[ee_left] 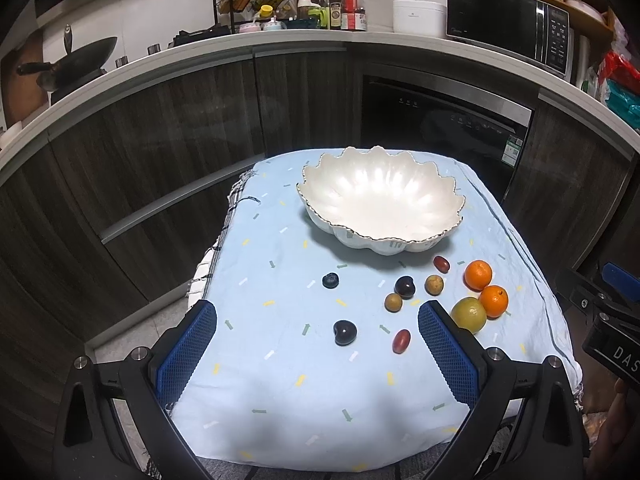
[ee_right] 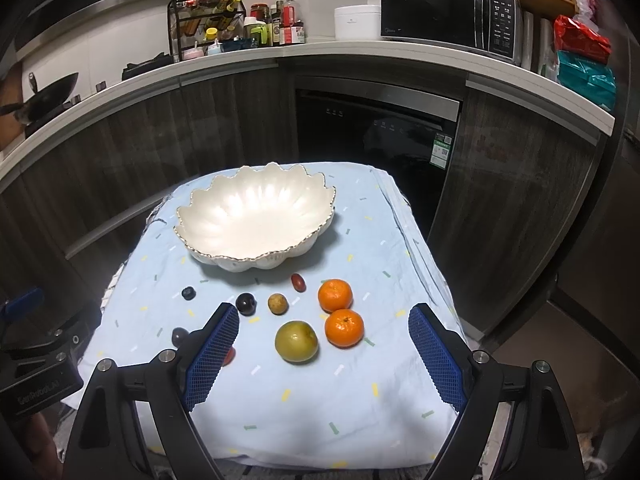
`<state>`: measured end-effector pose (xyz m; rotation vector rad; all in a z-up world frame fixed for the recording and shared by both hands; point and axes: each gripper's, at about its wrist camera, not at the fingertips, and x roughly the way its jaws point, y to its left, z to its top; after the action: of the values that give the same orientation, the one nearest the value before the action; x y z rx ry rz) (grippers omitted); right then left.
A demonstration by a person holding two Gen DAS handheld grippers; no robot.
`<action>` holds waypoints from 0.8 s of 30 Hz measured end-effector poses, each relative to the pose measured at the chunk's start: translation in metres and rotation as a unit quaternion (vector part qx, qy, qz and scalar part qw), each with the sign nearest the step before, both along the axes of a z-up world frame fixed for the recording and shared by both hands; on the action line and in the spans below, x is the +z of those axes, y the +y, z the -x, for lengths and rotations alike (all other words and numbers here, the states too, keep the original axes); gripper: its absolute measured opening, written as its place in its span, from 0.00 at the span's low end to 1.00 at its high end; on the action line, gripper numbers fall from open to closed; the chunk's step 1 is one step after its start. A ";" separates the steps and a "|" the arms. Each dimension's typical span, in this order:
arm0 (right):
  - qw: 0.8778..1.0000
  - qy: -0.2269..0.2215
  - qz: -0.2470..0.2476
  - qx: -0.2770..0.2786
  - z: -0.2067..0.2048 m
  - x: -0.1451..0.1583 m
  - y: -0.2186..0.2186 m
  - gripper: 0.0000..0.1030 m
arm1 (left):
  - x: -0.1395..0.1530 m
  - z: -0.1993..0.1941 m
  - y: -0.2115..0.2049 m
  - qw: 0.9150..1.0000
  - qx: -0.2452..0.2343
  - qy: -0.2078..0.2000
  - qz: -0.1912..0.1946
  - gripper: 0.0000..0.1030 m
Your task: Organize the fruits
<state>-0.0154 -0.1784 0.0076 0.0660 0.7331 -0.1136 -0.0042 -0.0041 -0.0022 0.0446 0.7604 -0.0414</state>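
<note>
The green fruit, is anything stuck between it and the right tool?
No. The green fruit lies on bare cloth just ahead of the open right tool, with nothing visible between them. The two oranges sit beside it, toward the bowl.

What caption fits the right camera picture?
Open right claw above a green-yellow round fruit, near an empty white scalloped bowl.

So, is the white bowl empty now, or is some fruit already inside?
Empty. The white bowl shows only its bare ribbed inside in both views, and the fruits, like the oranges, lie on the cloth before it.
</note>
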 end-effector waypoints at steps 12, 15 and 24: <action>1.000 0.000 0.000 -0.005 0.000 0.001 -0.002 0.86 | 0.001 0.000 -0.002 1.000 -0.001 0.000 -0.003 1.00; 1.000 0.000 -0.001 -0.005 0.000 0.000 -0.002 0.85 | 0.001 0.000 -0.002 1.000 -0.002 0.000 -0.003 1.00; 1.000 0.000 -0.001 -0.005 0.000 0.000 -0.002 0.86 | 0.001 0.000 -0.002 1.000 -0.001 0.000 -0.003 1.00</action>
<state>-0.0157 -0.1806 0.0079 0.0712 0.7325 -0.1228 -0.0038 -0.0063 -0.0013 0.0505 0.7612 -0.0414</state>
